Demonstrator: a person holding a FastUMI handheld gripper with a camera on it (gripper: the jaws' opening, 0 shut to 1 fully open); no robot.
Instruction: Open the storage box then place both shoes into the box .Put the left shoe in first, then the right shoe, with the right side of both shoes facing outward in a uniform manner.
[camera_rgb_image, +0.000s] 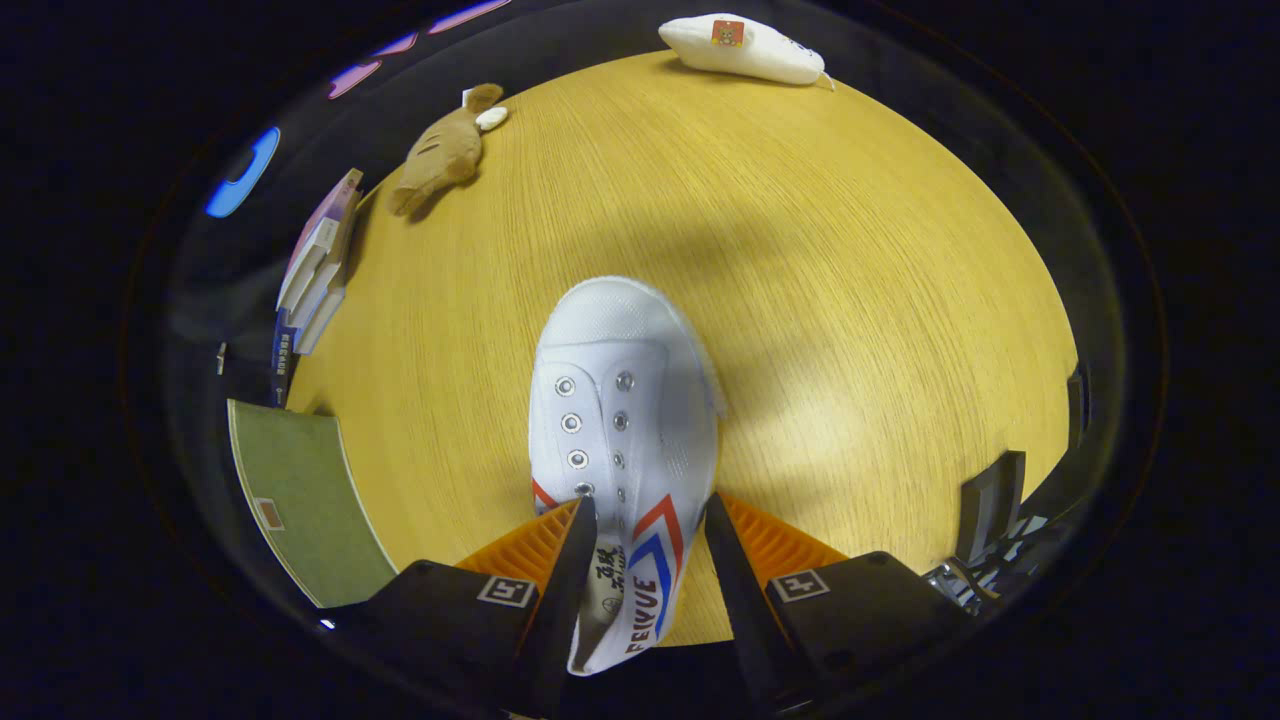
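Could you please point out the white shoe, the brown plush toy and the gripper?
white shoe (625, 400): gripper view, laced upper.
brown plush toy (440, 155): gripper view, body.
gripper (645, 535): gripper view, between fingers straddling the shoe.

Recording booth: wooden table (800, 300), plush toy (440, 150), stacked books (318, 265).

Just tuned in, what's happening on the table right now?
The hand-held tool has a white canvas sneaker between its fingers, heel end toward the camera and toe pointing away over the wooden table. One finger sits inside the shoe opening and the other stands just off the outer side, so a full clamp can't be confirmed. A green box lies to the left, with books, a brown plush toy and a white pouch beyond.
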